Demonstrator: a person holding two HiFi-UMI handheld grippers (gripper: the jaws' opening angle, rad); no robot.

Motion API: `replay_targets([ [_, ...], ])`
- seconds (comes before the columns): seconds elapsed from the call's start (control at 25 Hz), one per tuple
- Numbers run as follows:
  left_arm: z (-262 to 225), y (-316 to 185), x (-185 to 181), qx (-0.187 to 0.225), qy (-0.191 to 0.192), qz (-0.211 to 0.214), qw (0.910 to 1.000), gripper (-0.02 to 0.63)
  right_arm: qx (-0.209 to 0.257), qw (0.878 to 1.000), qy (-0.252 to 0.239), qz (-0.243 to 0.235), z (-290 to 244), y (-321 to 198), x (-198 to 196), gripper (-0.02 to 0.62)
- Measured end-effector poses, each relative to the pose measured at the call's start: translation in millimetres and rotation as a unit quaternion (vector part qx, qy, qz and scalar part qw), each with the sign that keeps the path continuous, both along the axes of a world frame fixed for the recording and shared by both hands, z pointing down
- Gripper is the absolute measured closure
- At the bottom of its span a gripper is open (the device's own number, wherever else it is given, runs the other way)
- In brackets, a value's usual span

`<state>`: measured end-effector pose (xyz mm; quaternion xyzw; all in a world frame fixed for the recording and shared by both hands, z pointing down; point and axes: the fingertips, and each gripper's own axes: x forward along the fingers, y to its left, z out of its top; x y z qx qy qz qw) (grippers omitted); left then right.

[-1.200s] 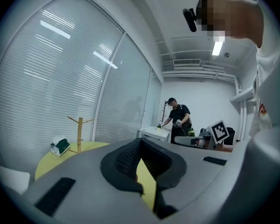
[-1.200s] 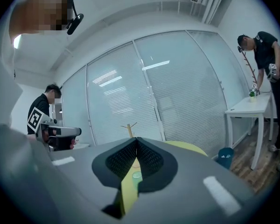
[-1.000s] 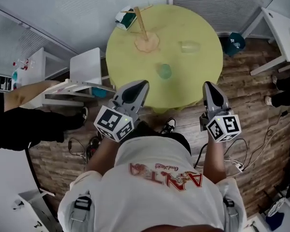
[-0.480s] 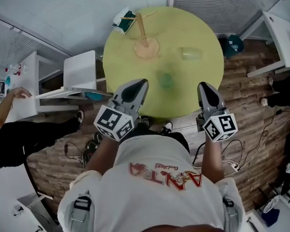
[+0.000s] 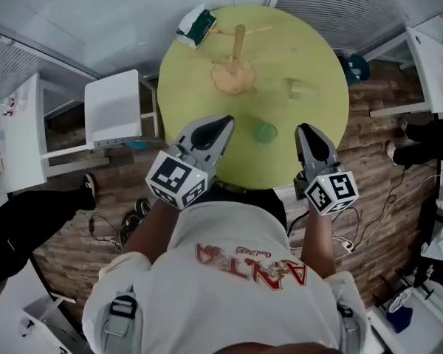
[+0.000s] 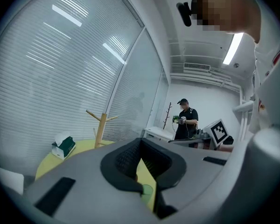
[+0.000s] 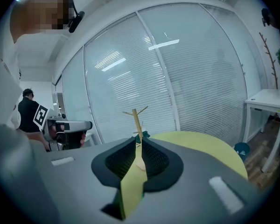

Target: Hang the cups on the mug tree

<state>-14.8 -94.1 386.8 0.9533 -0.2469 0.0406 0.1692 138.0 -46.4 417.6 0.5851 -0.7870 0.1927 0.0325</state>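
**A:** How do the grippers stand?

**B:** The left gripper (image 5: 226, 121) has its jaws together with the tips meeting, and it grips nothing. The right gripper (image 5: 304, 127) is closed the same way and is empty too. In its own view the mug tree (image 5: 238, 50) lines up just past its tips, well off. Both hover over the near edge of the round yellow table (image 5: 184, 87).

**A:** And the cups?

**B:** The green cup (image 5: 264, 132) sits on the table top near that edge, between the two grippers and touching neither. The clear cup (image 5: 301, 89) lies farther back, right of the tree and apart from it.

**A:** What's hard to read?

**B:** The clear cup is only a faint shape, and I can't tell whether it is upright or on its side. No handle shows on either cup. The grippers and the person's shirt (image 5: 244, 271) cover part of the near rim.

**A:** What about room to move?

**B:** There is bare table top between the green cup and the tree's base. A tissue box (image 5: 194, 25) sits at the far-left rim, near the tree. A white chair (image 5: 112, 108) stands just beside the table's left edge. A teal bin (image 5: 356, 67) is on the floor by the right edge, and a white side table (image 5: 432, 50) stands beyond it.
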Motion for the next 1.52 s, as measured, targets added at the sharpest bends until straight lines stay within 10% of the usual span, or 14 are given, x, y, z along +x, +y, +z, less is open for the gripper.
replay_targets([
  [0.32,8,-11,-2,-0.014,-0.005,-0.029,0.9995,0.598,-0.144,0.979,0.107,-0.099,93,-17,-24,0.275],
  [0.88,27,-8,-6,-0.047,-0.027,-0.093,0.9942,0.598,-0.288,0.910,0.207,-0.215,254,-14,-39,0.217],
  [1.12,32,-16,-15,-0.055,-0.025,-0.107,0.9924,0.598,-0.260,0.929,0.188,-0.186,237,-31,-28,0.288],
  [1.32,35,-23,-18,-0.059,-0.018,-0.110,0.9920,0.598,-0.202,0.973,0.039,-0.108,172,-80,-1,0.290],
  [1.52,35,-33,-23,-0.061,-0.014,-0.116,0.9913,0.598,-0.115,0.990,-0.013,-0.074,90,-133,21,0.290],
])
